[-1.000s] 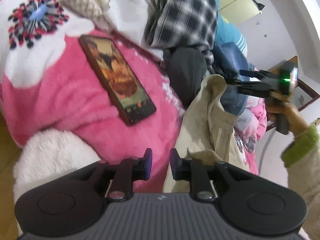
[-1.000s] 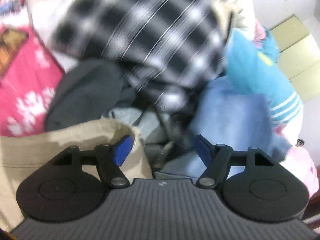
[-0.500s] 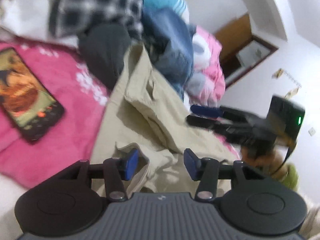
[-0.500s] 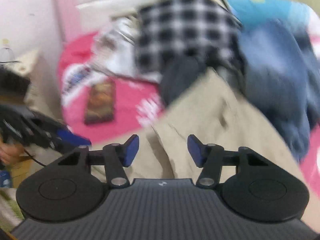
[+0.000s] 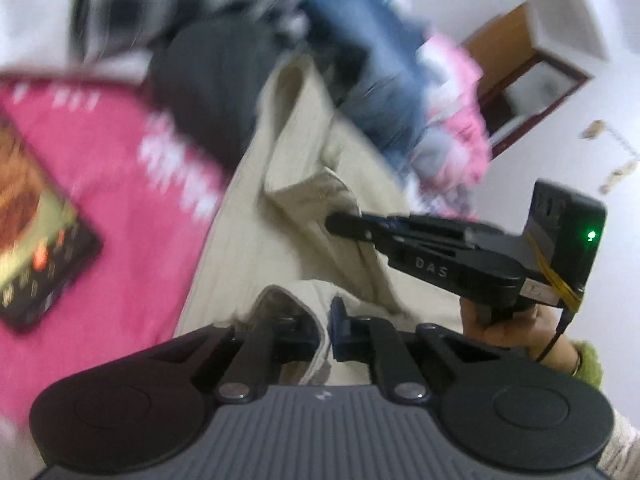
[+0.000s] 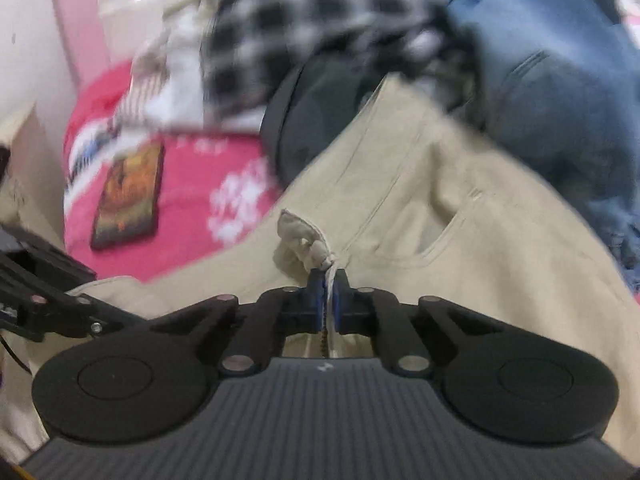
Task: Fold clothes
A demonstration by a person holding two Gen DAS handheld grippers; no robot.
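The right tongs [image 6: 327, 292] are pinched tight on a bunched edge of the beige trousers [image 6: 460, 240], with a thin fold of cloth and a bit of cord caught between the blue pads [image 6: 316, 294]. Just above the tips, the gathered fabric stands up in a small crumpled knot. In the left wrist view the same right tongs [image 5: 340, 226] reach in from the right side, their tips buried in a raised fold of the trousers [image 5: 256, 248], and the hand [image 5: 508, 326] gripping their handle shows below, with a green cuff at the wrist.

The left tongs [image 5: 322, 328] are nearly closed, with a rim of the beige cloth passing between the pads; one blue pad [image 5: 338, 320] is plain to see, the other is partly covered by fabric. In the right wrist view the left tongs [image 6: 86, 312] enter from the left edge, low against the trousers.

The trousers lie spread across a pink bed cover [image 6: 188, 200] with white flower prints. A phone [image 6: 128, 196] lies flat on the cover, well apart from the trousers. Beyond them is a heap of other clothes: a dark grey garment [image 6: 304, 120] touching the trousers' far end, a black-and-white checked shirt [image 6: 280, 28] behind it, and blue jeans [image 6: 560, 92] to the right.
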